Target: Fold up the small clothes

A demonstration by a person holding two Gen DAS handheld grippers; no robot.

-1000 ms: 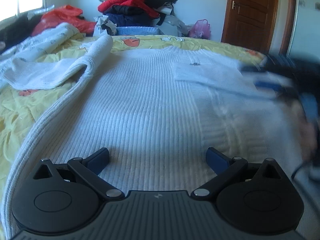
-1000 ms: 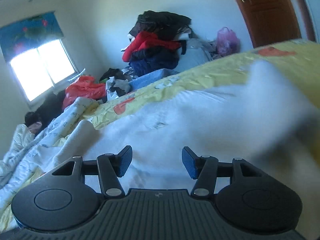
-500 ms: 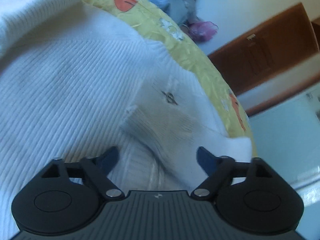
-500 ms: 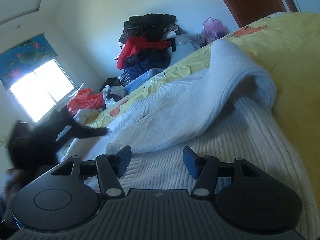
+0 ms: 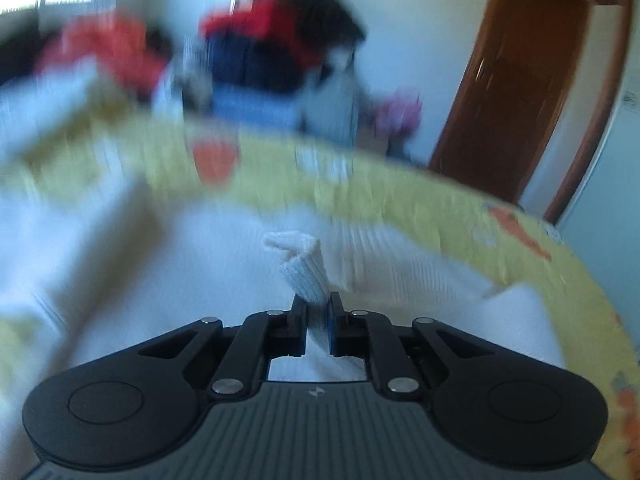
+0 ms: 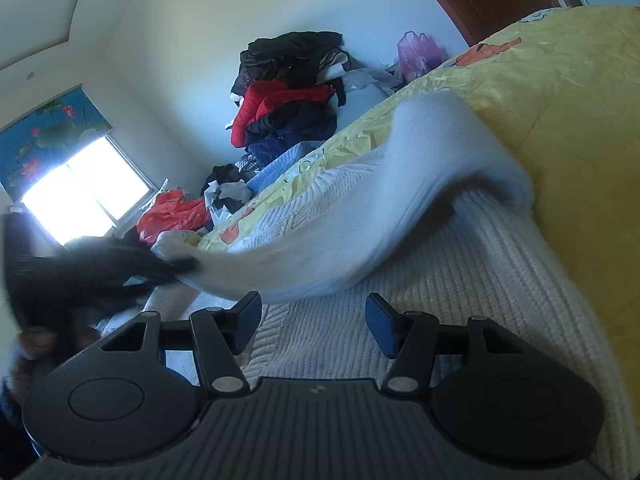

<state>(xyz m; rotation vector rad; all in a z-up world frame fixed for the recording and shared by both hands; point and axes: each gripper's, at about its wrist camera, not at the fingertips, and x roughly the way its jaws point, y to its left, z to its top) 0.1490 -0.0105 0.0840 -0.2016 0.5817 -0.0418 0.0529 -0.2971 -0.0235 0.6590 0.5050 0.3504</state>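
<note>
At the near edge of the left wrist view, the left gripper [image 5: 318, 312] is seen with its fingers [image 5: 298, 318] clamped on the cuff of a sleeve [image 5: 304, 268] of the white knit sweater [image 5: 180, 280]; the ribbed cuff stands bunched up toward 12 o'clock from the pinch, apparently so that the sleeve can be drawn across the body for a fold. In the right wrist view, the right gripper [image 6: 314, 316] is held just above the sweater [image 6: 460, 280] with its fingers [image 6: 380, 322] spread apart and nothing between them, probably kept ready to pin or smooth the cloth. From about 11 o'clock of it, the lifted sleeve [image 6: 360, 224] is seen stretched toward 9 o'clock, where the blurred left gripper [image 6: 176, 266] holds its end. The garment is spread flat on the bed's yellow quilt [image 6: 560, 80], which gives room for folding. Farther off, toward 12 o'clock, a pile of clothes [image 6: 288, 92] is stacked against the wall, with a wooden door [image 5: 520, 80] at about 2 o'clock.
</note>
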